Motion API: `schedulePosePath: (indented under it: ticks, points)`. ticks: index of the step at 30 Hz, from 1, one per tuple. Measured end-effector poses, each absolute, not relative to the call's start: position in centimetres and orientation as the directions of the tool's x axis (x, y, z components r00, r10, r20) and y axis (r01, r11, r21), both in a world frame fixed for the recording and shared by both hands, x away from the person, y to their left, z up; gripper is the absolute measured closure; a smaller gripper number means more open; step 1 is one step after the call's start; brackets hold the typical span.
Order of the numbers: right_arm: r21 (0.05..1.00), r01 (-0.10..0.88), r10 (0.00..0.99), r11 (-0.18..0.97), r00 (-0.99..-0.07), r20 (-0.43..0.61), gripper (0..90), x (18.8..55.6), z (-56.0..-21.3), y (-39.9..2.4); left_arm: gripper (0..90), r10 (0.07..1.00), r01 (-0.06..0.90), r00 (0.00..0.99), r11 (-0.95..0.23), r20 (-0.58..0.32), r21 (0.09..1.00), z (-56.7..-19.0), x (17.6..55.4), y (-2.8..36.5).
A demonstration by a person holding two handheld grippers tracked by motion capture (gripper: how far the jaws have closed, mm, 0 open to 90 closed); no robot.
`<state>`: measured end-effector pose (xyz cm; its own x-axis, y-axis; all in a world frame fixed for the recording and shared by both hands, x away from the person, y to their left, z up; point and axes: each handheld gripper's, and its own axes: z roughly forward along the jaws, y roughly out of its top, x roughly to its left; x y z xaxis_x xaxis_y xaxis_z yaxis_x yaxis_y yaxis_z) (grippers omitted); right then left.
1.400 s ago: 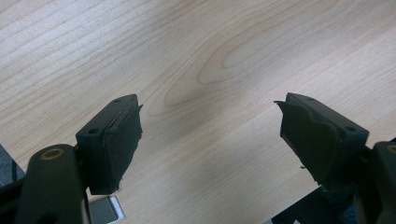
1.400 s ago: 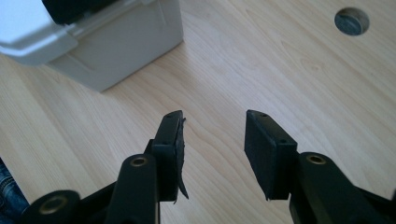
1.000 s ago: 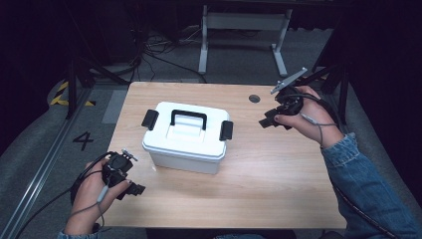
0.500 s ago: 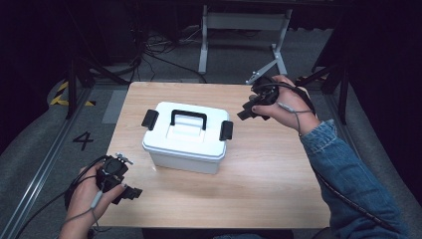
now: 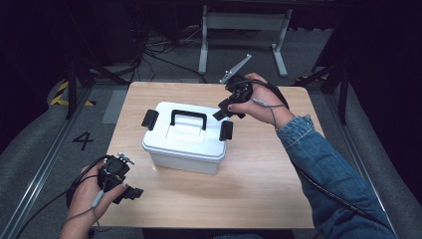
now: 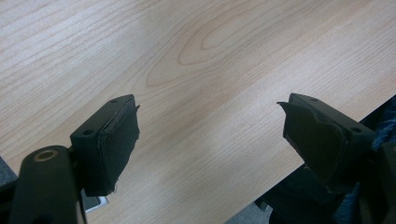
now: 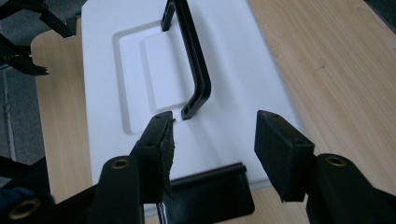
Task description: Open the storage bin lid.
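The wooden bench (image 5: 259, 184) carries a white storage box (image 5: 186, 144) standing a little left of its middle, lid on, with a black carry handle (image 5: 188, 118) folded across the lid and a black latch on each short end. The left-end latch (image 5: 149, 119) and the right-end latch (image 5: 226, 130) both look flipped outward rather than clamped flat, though the high view is too coarse to be sure of that. The right gripper (image 5: 230, 106) hovers just above and beside the box's right end, its fingers (image 7: 161, 140) spread wide with nothing between them; in the right gripper view they straddle the near end of the carry handle (image 7: 194, 70), and the right-end latch (image 7: 210, 193) lies directly beneath them. The left gripper (image 5: 130, 193) rests well apart from the box near the bench's front left corner, its fingers (image 6: 114, 140) likewise parted and empty over bare wood. The step in hand seems to be the approach to the box's right end, probably to work that latch or take hold of the lid. The next move calls for lowering the right gripper squarely onto the chosen part and closing on it, while the left hand comes in to steady the box so it does not slide.
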<state>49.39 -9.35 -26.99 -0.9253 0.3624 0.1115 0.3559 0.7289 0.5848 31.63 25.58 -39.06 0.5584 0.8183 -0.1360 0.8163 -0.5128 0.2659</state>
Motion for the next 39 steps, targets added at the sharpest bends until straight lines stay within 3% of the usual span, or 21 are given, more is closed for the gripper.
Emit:
schedulePosePath:
  ticks: [23,39]
  points:
    - [0.546,0.339,0.305,0.766,-0.939,0.156,50.8,50.5,-30.0,-3.5,19.3,0.811,0.806,0.571,-0.524,-0.128,0.275,-39.1,32.2,25.7]
    - [0.518,0.279,0.259,0.809,-0.959,0.112,72.2,50.1,-29.7,-2.0,19.3,0.811,0.805,0.571,-0.522,-0.129,0.281,-38.9,32.3,25.8]
